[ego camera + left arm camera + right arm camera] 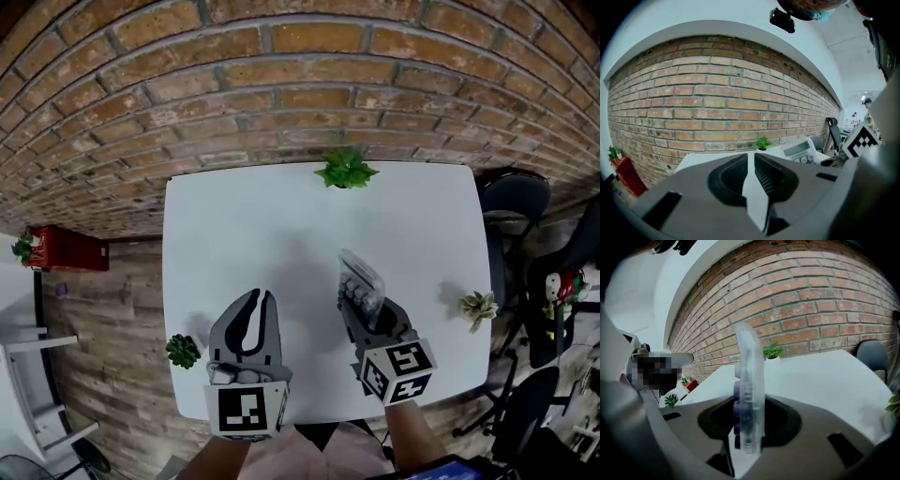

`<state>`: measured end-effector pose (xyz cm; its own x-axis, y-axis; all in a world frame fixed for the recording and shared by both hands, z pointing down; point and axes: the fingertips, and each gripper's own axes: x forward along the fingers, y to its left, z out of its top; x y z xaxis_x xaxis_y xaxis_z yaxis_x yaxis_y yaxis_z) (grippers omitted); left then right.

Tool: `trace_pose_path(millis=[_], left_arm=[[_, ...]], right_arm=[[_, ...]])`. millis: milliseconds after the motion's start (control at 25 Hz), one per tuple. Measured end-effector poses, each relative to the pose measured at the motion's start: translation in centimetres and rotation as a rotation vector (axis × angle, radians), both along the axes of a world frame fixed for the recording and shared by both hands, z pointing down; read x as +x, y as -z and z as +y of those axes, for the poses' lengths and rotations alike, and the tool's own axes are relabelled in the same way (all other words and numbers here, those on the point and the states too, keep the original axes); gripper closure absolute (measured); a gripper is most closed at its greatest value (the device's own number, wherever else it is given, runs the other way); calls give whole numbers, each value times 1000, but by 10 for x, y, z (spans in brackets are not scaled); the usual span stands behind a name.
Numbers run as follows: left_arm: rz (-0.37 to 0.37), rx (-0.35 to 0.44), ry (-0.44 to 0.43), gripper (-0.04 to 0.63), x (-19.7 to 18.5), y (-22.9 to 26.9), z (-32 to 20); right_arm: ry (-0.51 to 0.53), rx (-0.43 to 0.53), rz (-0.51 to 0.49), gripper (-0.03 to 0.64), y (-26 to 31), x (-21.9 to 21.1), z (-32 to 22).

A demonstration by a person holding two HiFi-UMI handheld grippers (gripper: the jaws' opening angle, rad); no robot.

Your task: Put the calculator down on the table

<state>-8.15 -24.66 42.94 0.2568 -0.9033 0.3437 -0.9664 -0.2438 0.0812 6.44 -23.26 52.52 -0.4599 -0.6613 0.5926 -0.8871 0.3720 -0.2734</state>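
Your right gripper (364, 306) pinches the calculator (361, 277) edge-up; your left gripper (261, 300) is closed, empty. Releasing above the table (281, 216) could topple it.

Office-like room: brick wall (281, 75), white table (281, 225), desk chairs (516, 199).
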Motion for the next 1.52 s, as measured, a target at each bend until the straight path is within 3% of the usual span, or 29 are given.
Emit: trace_pose_path(millis=[520,760,1200,1520], left_arm=[[-3,-49,20,546,-11,-23,-6],[-56,-46,-10,546,-17,-27,-7],[-5,-40,32,546,-22,-23,-17],[-12,-32,30,546,-22,-22,-21]], right_arm=[[-39,-97,-15,482,-31,-3,2],[-79,-136,-52,480,-34,-3,-6],[-126,-213,-90,479,-46,-1,-19],[-86,-206,-58,474,-46,-4,-20]])
